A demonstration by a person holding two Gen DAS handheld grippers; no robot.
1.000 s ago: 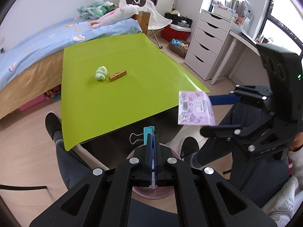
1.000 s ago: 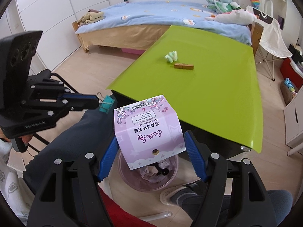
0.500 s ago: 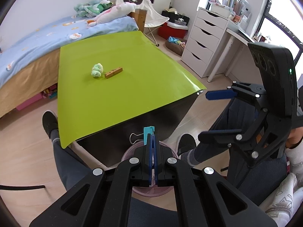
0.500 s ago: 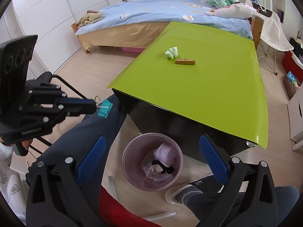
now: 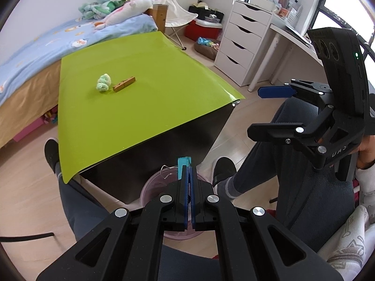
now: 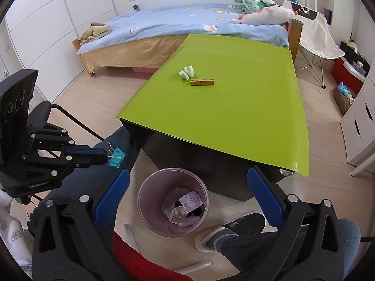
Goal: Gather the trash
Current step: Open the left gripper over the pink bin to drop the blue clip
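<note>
My left gripper (image 5: 188, 175) is shut on a teal binder clip (image 5: 184, 163), held above the pink trash bin (image 5: 150, 185) on the floor. The right wrist view shows the same clip (image 6: 116, 157) at the left. My right gripper (image 6: 187, 187) is open and empty over the bin (image 6: 145, 187). A pink printed box (image 6: 189, 201) lies inside the bin among other scraps. On the green table (image 6: 234, 121) a pale green fluffy ball (image 6: 186, 72) sits next to a wooden clothespin (image 6: 202, 82). Both grippers are well short of those two.
The table's black front (image 6: 199, 154) stands right behind the bin. A person's legs and shoes (image 6: 230, 231) flank the bin. A bed (image 6: 175, 23) lies beyond the table, with white drawers (image 5: 243, 46) and a folding chair (image 6: 314, 37) to the right.
My right gripper opened and let go of the pink box, which dropped into the bin. The left gripper kept its hold on the binder clip.
</note>
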